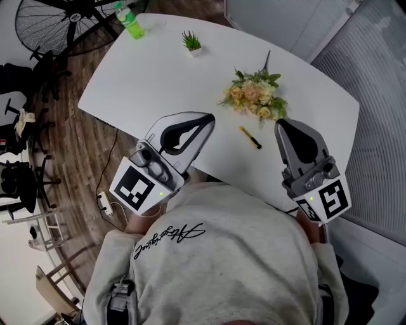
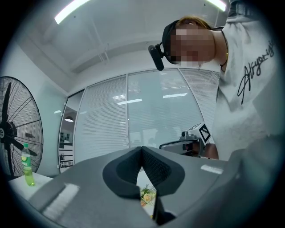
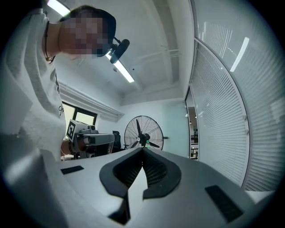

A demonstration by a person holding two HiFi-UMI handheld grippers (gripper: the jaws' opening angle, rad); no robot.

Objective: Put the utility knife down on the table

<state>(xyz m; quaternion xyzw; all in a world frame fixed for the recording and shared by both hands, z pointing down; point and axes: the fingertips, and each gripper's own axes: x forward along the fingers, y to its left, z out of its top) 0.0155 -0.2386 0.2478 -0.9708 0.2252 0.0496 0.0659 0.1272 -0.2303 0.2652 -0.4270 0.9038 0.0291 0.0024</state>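
finds the utility knife [image 1: 250, 138] already lying flat on the white worktop [image 1: 158, 70], just beside the flower bouquet [image 1: 255, 95] on its near side, touching neither tongs. sees the left tongs [image 1: 208, 119] clenched on nothing, pads pressed tip to tip, held near the bouquet on its left and a little closer to the person. sees the right tongs [image 1: 281, 124] likewise clenched and empty, just off the bouquet's near right. places the knife between the two tips, apart from both. notes a small potted plant [image 1: 191, 42] beyond the bouquet to the left, a green bottle [image 1: 129, 19] well apart from the bouquet toward the far left corner, and a standing fan [image 1: 57, 19] farther that way, off the worktop.

judges the put-down itself as done: knife at rest, no grip on it. reckons only the clearing-off remains. calls for little next: drawing both tongs back from the bouquet toward the body, kept level above the worktop, without brushing the knife or the flower stems. risks at most a nudge to the knife from a dipping right tongs. cannot tell whether the blade is out or retracted; too small to read.
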